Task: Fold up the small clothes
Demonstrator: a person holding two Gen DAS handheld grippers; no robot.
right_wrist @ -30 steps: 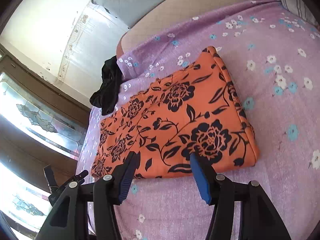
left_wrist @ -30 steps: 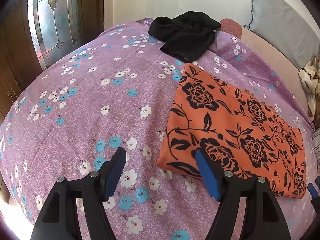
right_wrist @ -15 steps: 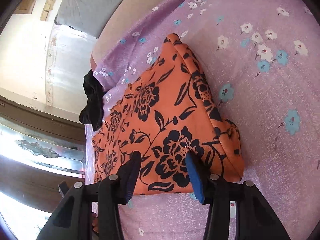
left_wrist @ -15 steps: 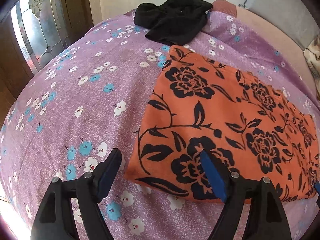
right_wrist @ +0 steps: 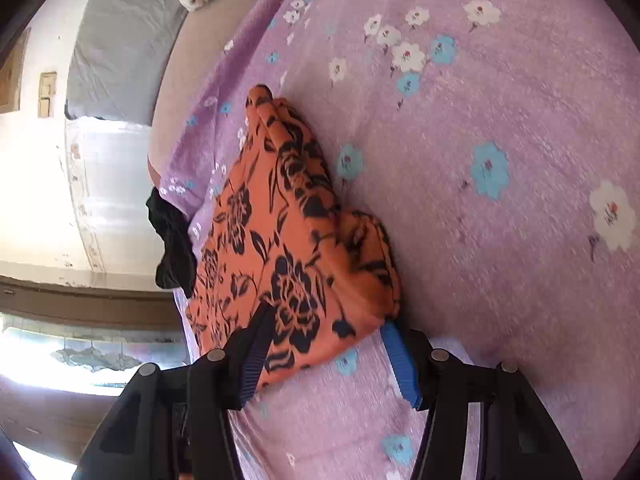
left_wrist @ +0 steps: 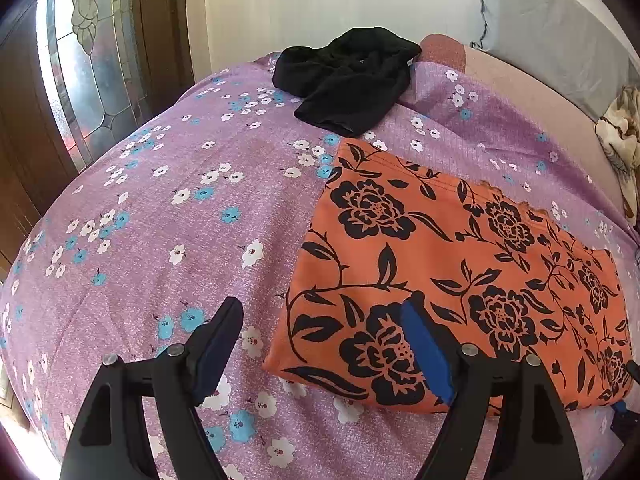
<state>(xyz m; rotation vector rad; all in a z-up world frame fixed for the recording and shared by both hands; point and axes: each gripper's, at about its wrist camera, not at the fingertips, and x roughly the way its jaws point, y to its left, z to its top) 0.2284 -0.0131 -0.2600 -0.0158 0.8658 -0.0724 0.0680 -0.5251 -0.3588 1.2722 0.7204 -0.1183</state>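
While the orange floral garment (left_wrist: pixel 460 264) lies part-folded on the purple bedspread (left_wrist: pixel 160 220), left gripper (left_wrist: pixel 320 344) spread over its corner, right gripper (right_wrist: pixel 326 344) opening astride its edge unpinched, black garment (left_wrist: pixel 348 80) awaits, unfolded.

The orange cloth (left_wrist: pixel 460 276) hides part of the sheet (left_wrist: pixel 160 220); its near right corner runs behind the left gripper's (left_wrist: pixel 320 344) finger (left_wrist: pixel 428 352). In the right wrist view the cloth's corner covers one fingertip, and the sheet is blurred. The blanket (left_wrist: pixel 620 144) is cut off by the frame.
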